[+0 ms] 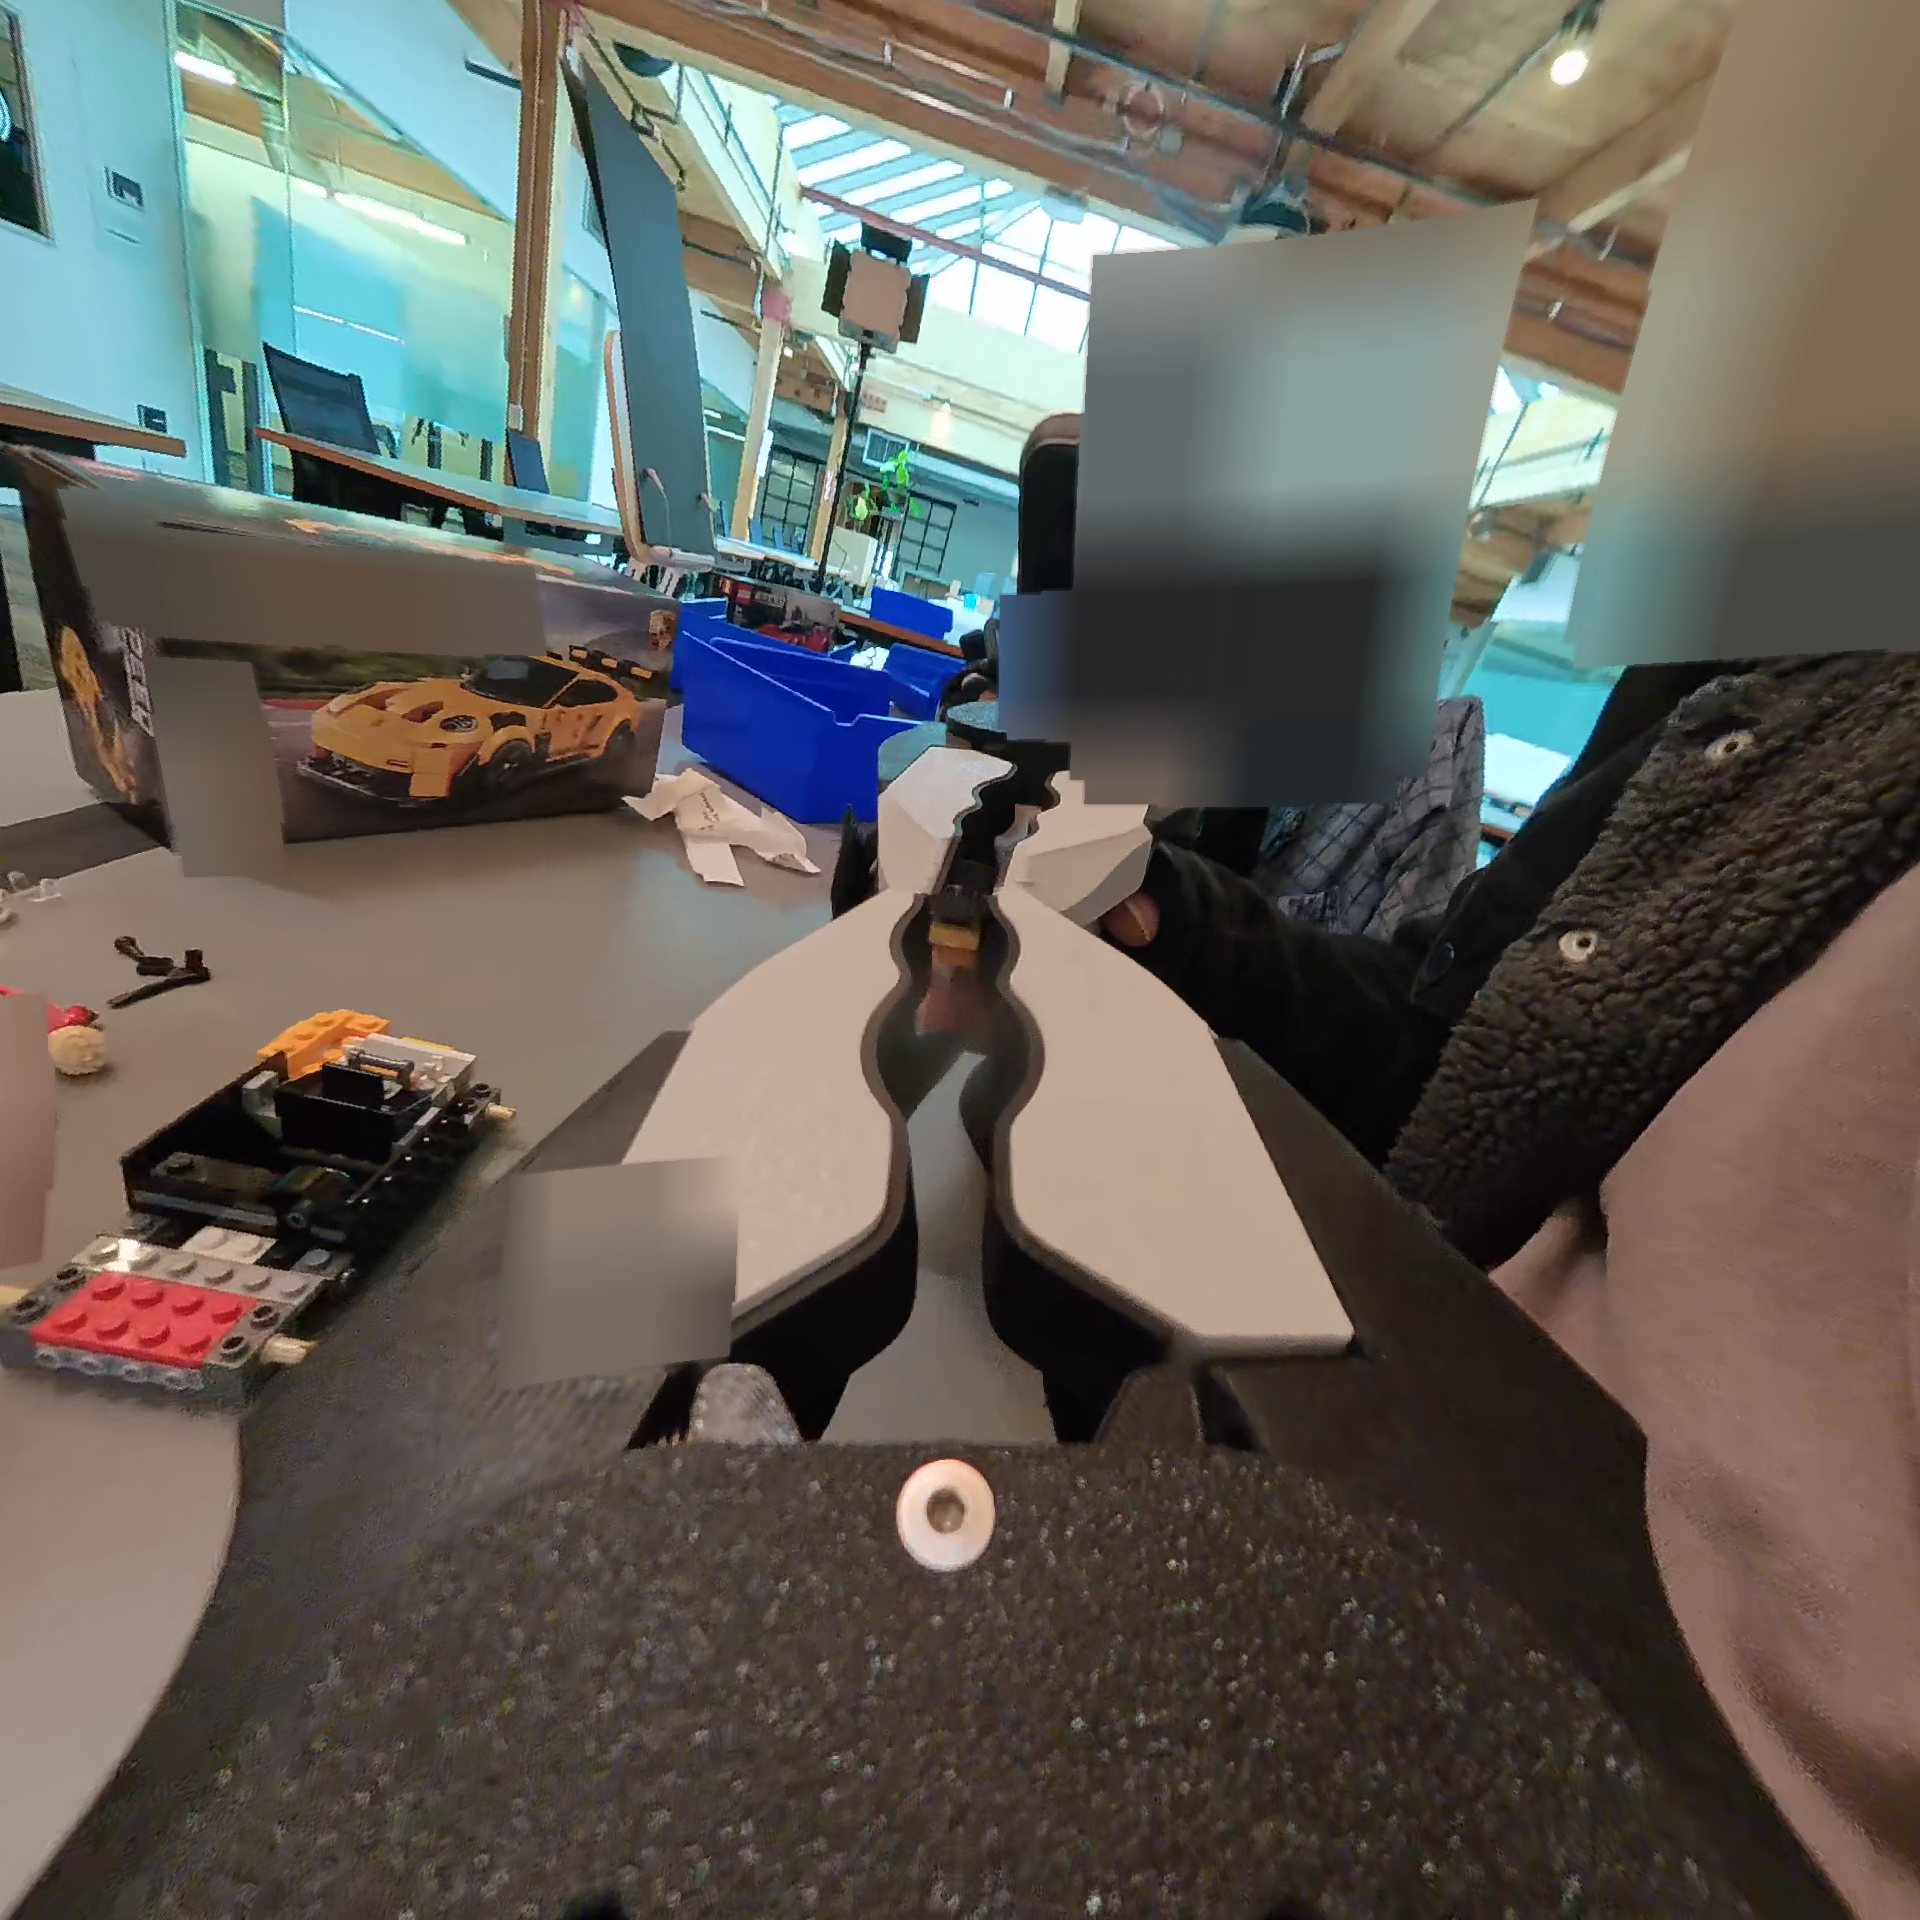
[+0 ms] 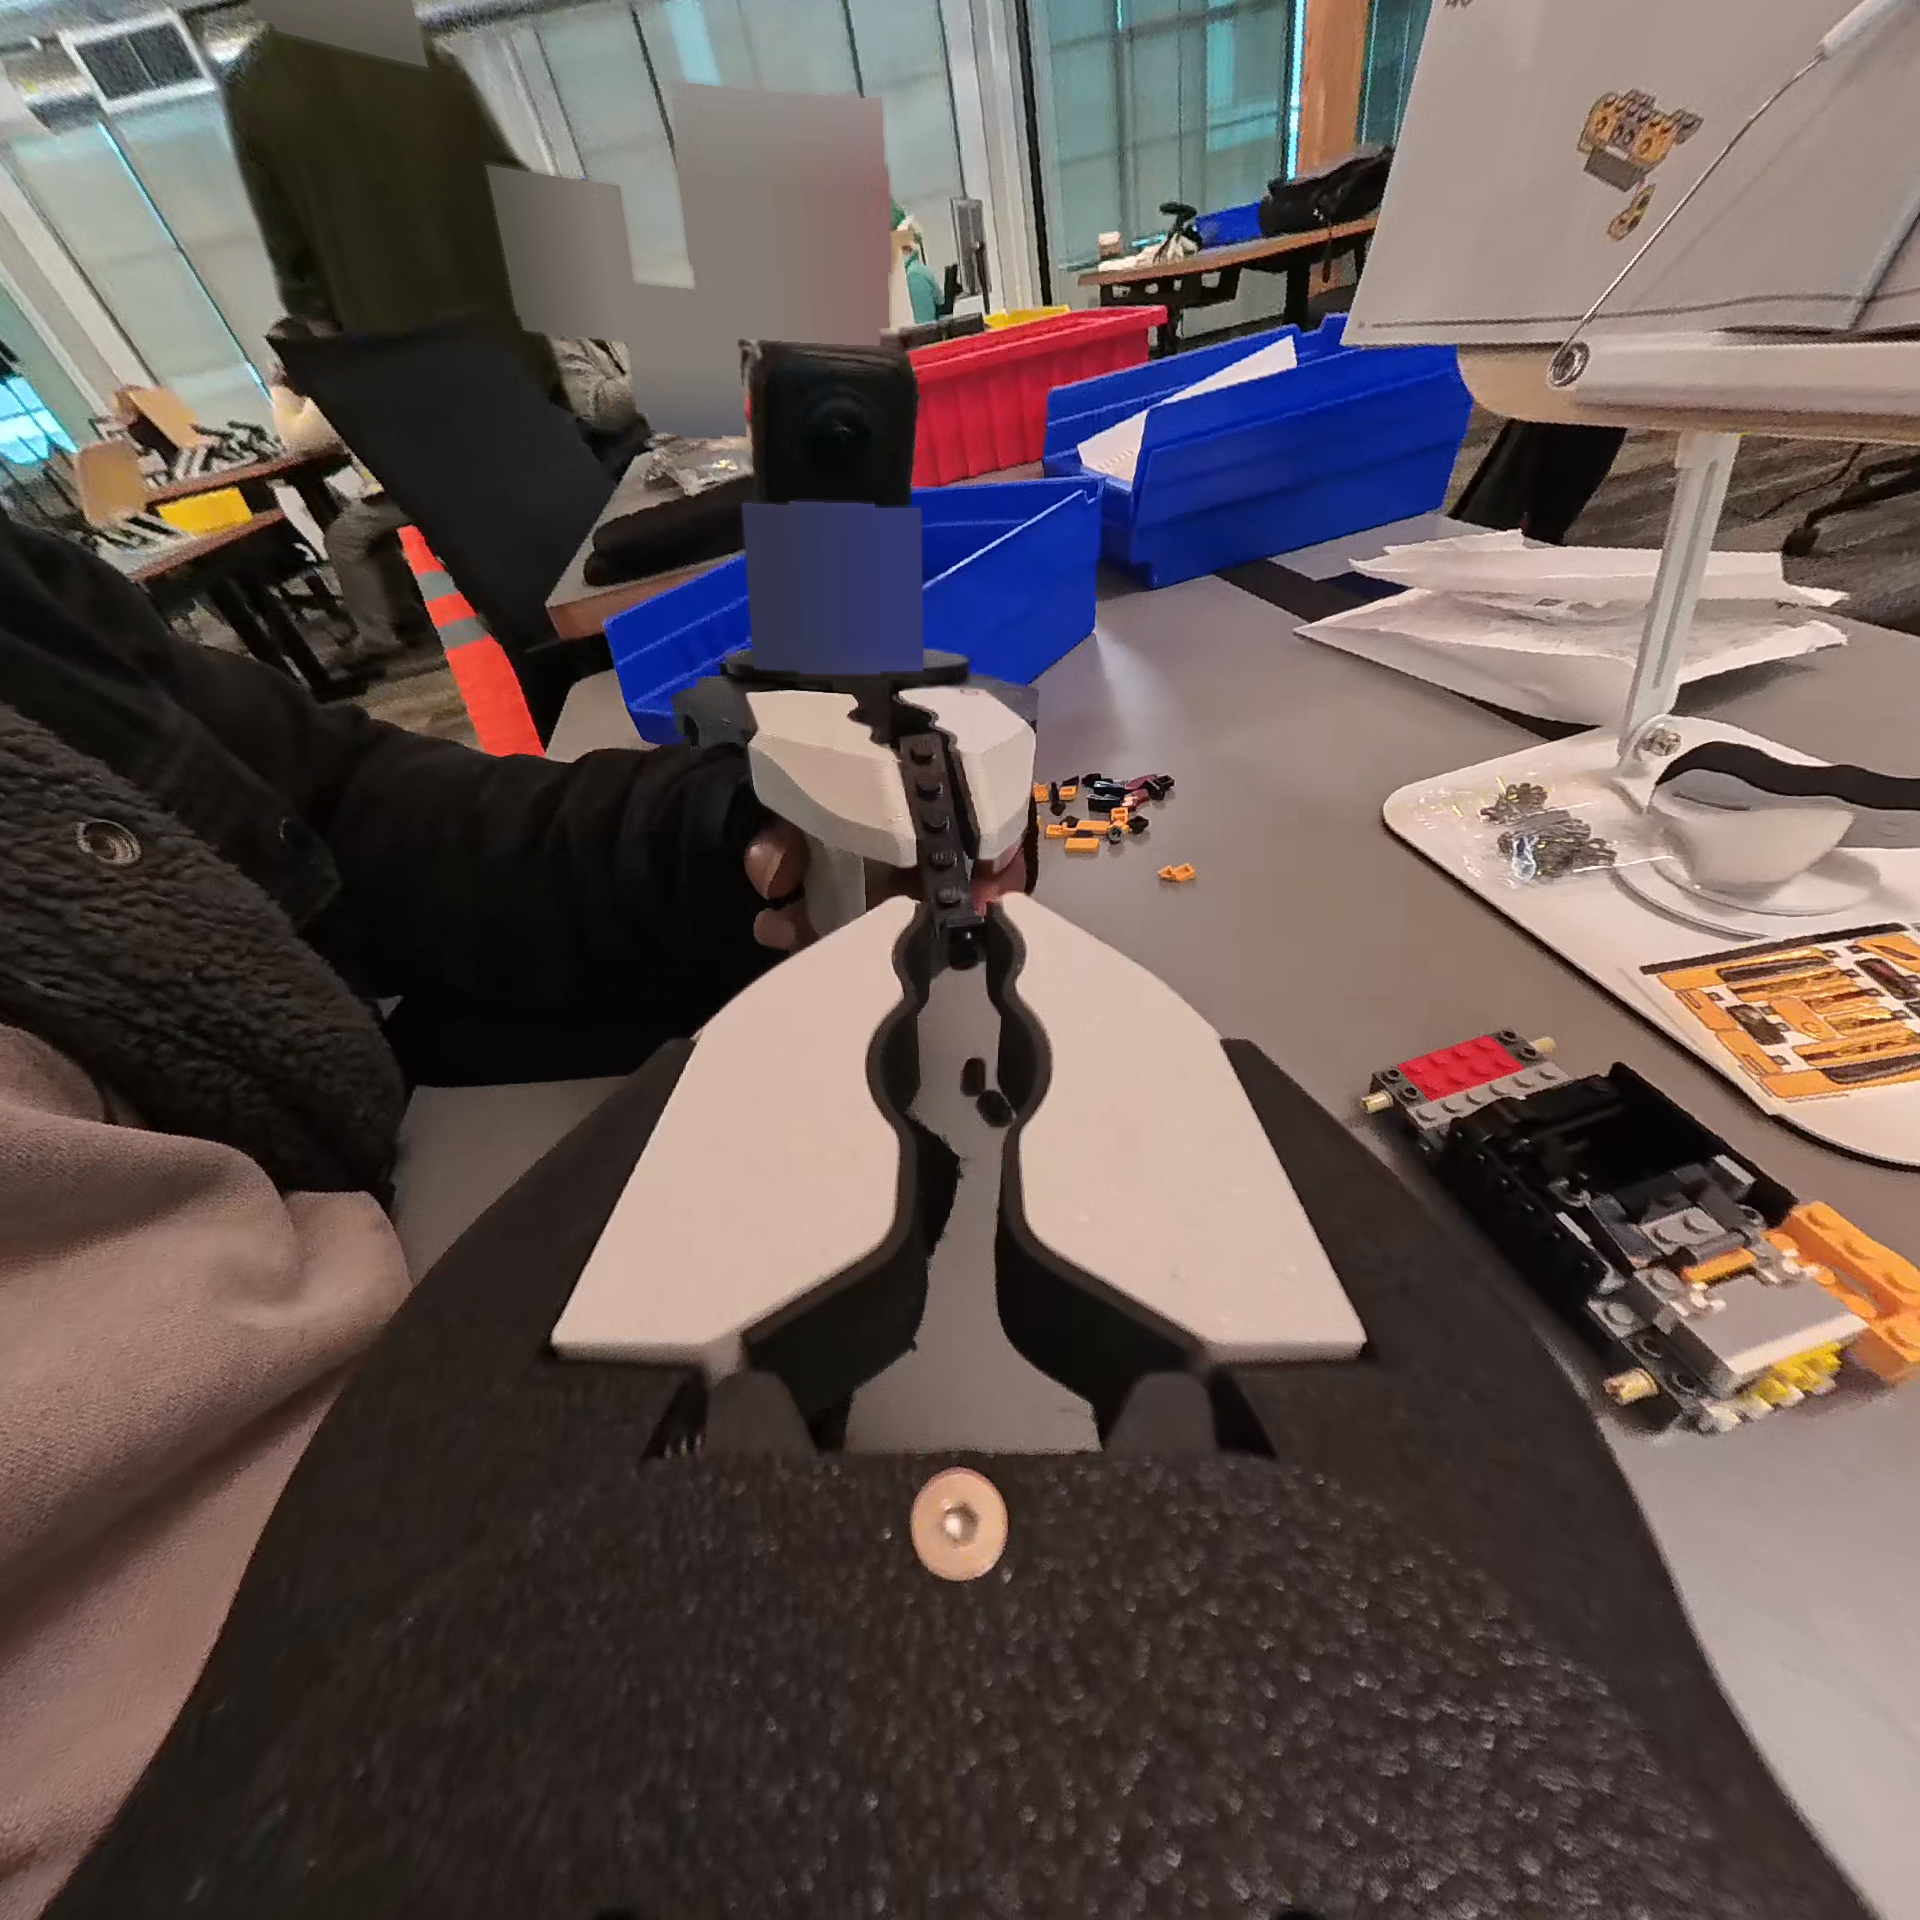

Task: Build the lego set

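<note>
Lego plate [image 2: 940,831], long and black, runs lengthwise between my two grippers. My left gripper [image 1: 953,914] and right gripper [image 2: 953,920] each clamp one end.

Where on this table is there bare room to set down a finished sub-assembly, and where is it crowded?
Free: the grey table between the loose orange and black pieces and the half-built car chassis; also between the chassis and the set's box. Crowded: the side with the white stand base, sticker sheet and papers.
</note>
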The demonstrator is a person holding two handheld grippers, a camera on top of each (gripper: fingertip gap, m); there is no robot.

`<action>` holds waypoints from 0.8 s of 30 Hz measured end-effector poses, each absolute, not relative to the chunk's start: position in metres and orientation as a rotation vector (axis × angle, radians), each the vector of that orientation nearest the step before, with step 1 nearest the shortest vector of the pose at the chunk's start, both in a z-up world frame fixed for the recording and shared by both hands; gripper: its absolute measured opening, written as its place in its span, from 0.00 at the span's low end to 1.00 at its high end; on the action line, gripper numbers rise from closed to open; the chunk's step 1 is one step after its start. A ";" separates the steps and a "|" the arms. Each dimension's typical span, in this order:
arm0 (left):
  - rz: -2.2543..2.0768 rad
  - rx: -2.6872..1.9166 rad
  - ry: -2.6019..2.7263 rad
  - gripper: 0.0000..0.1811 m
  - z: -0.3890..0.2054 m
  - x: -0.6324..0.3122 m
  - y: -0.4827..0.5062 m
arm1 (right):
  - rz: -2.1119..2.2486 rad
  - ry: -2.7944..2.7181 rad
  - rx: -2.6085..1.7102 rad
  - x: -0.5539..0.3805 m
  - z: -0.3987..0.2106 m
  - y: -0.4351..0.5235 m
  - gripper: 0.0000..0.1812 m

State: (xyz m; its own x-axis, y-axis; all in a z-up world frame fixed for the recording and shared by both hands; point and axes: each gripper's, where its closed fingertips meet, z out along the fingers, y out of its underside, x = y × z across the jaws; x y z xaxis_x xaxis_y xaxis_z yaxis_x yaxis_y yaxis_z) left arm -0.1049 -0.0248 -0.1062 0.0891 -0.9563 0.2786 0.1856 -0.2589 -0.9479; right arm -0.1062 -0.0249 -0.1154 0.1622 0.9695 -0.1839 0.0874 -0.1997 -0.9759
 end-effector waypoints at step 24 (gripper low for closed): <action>-1.451 -1.348 0.869 0.05 -0.116 -0.106 -0.025 | 1.150 -1.141 -1.520 -0.109 -0.130 -0.028 0.05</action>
State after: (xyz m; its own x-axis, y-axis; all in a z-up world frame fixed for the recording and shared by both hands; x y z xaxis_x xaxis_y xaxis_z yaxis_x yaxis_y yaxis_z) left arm -0.1055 -0.0254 -0.1161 0.0473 -0.9468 0.3184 0.1668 -0.3068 -0.9370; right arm -0.1091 -0.0277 -0.1300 0.1462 0.9762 -0.1600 0.1520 -0.1820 -0.9715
